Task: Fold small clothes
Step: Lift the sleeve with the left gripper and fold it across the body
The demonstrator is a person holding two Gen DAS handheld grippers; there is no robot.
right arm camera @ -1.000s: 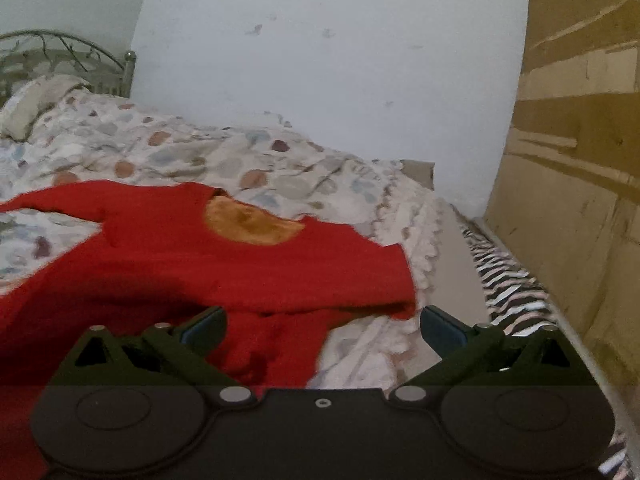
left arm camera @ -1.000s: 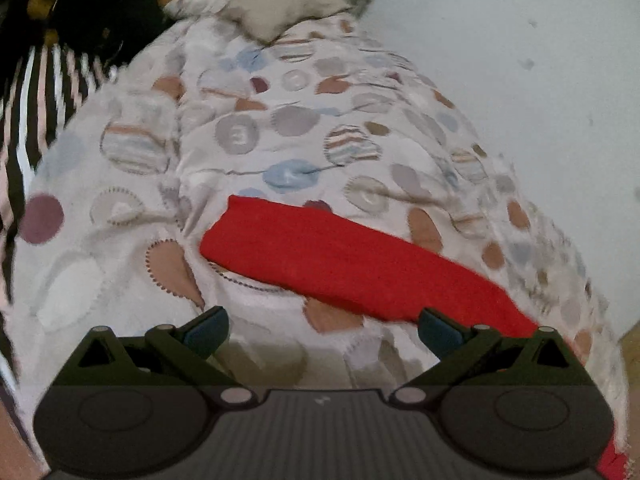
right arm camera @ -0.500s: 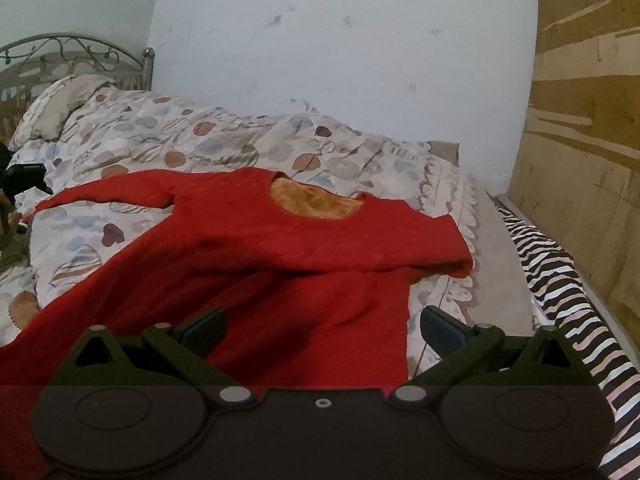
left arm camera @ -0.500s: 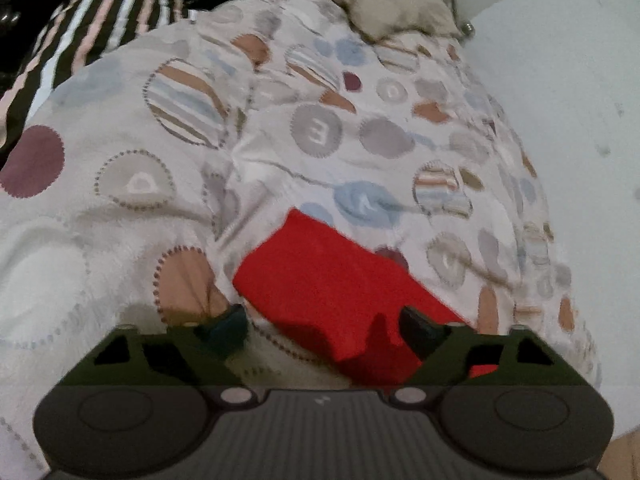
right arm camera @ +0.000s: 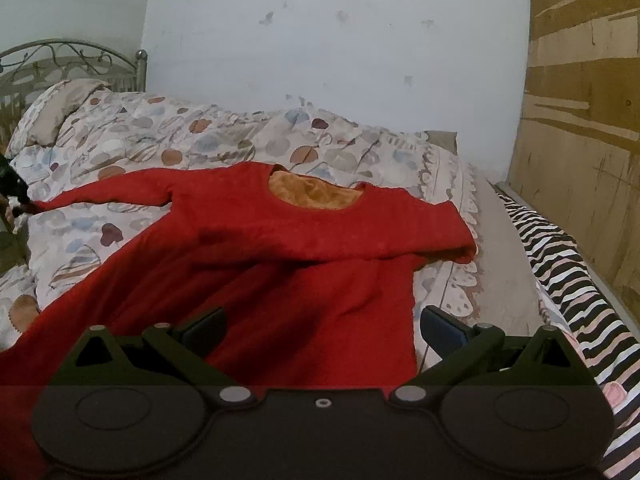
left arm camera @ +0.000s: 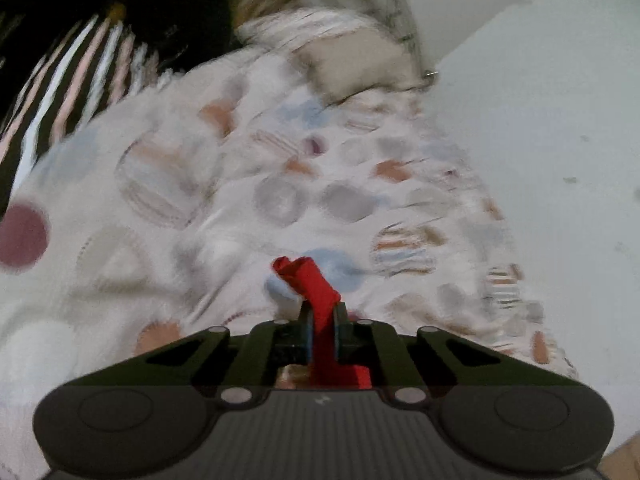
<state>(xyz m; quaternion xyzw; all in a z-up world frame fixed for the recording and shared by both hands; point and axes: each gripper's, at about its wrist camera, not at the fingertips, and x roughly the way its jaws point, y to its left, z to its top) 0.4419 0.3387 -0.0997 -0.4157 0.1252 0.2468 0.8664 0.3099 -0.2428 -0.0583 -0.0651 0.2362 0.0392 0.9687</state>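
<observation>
Pinching red sleeve end (left arm camera: 310, 280) w/ left claw (left arm camera: 323, 322), jaws closed tight on fabric. Hovering right claw (right arm camera: 322, 326) wide apart, gripping nothing, over red top (right arm camera: 280, 264) lying spread on patterned duvet (right arm camera: 180, 140) of bed.

the red top (right arm camera: 304, 264) is soft matt cloth with a fuzzy orange lining (right arm camera: 312, 196). the quilt (right arm camera: 192, 140) is printed matt cotton. the headboard (right arm camera: 72, 54) is wrought metal, the side panel (right arm camera: 580, 120) rough wood, each claw matt black plastic.
</observation>
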